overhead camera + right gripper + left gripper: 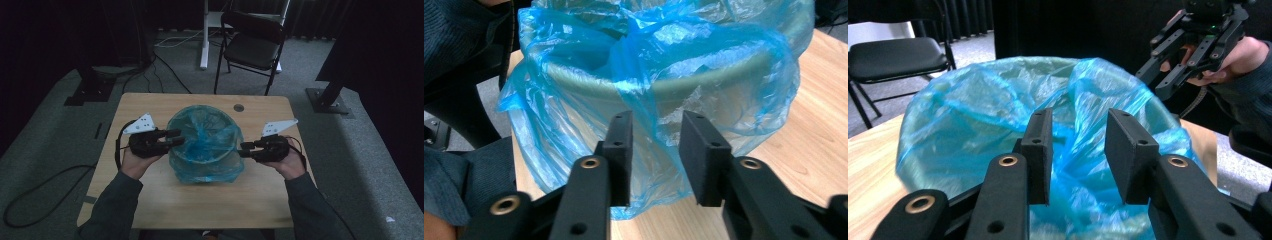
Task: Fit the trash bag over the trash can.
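Observation:
A round bin with a pale green rim [704,80] stands in the middle of the wooden table [200,200]. A blue plastic bag [205,145] lines it and drapes loosely over the rim and down the outside. My left gripper [177,136] hovers at the bin's left rim, pointing across the bag [973,120]; its jaws [1078,125] stand apart with nothing pressed between them. My right gripper [243,149] is at the bin's right side, open, facing a hanging fold of the bag [649,100]. From the left gripper view the right gripper [1173,65] shows beyond the far rim.
A black folding chair [252,42] stands behind the table on the grey carpet. A round cable hole [238,107] sits near the table's far edge. Cables [30,200] run over the floor at left, and black stand bases [327,102] flank the table.

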The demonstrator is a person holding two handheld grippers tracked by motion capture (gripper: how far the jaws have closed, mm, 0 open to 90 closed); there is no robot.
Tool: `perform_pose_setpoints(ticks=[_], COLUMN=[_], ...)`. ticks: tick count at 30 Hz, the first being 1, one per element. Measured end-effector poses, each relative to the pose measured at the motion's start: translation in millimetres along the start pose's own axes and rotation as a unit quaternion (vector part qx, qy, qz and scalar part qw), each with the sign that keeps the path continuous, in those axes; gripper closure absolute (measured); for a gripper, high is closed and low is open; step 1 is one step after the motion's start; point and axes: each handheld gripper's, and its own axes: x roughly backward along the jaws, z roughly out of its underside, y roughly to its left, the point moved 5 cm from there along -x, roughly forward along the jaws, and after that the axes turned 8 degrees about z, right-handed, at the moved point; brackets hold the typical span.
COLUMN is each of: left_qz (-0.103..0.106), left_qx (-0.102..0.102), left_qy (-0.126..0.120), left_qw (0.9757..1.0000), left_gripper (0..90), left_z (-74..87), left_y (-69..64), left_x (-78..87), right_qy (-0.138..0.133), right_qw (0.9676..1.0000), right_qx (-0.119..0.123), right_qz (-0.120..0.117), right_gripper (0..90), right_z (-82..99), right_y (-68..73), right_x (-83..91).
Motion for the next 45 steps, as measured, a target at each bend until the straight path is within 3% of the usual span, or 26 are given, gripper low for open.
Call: perform_pose_setpoints(ticks=[5,28,35,45], left_qz=[0.003,0.006,0.005,0.011], left_qx=[-0.008,-0.02,-0.025,-0.038], left_qy=[0.012,0.037,0.065,0.081], left_qw=[0.9999,0.9991,0.9976,0.9959], left_gripper=[63.6,63.5,64.1,64.2], left_z=[-7.9,-32.3,-37.9,-51.5], left_y=[1.4,12.3,20.0,26.7], left_x=[-5.8,-24.8,-37.3,-53.3], right_qy=[-0.009,-0.024,-0.026,-0.03], right_qw=[0.9999,0.9995,0.9994,0.9993], right_qx=[0.003,0.002,0.003,0.002], right_qz=[0.013,0.022,0.021,0.022], right_gripper=[60.1,56.6,56.3,56.1], right_z=[-3.9,-8.8,-8.6,-8.5], right_y=[-1.7,-0.3,-0.7,-2.1], right_x=[2.1,2.1,1.3,1.4])
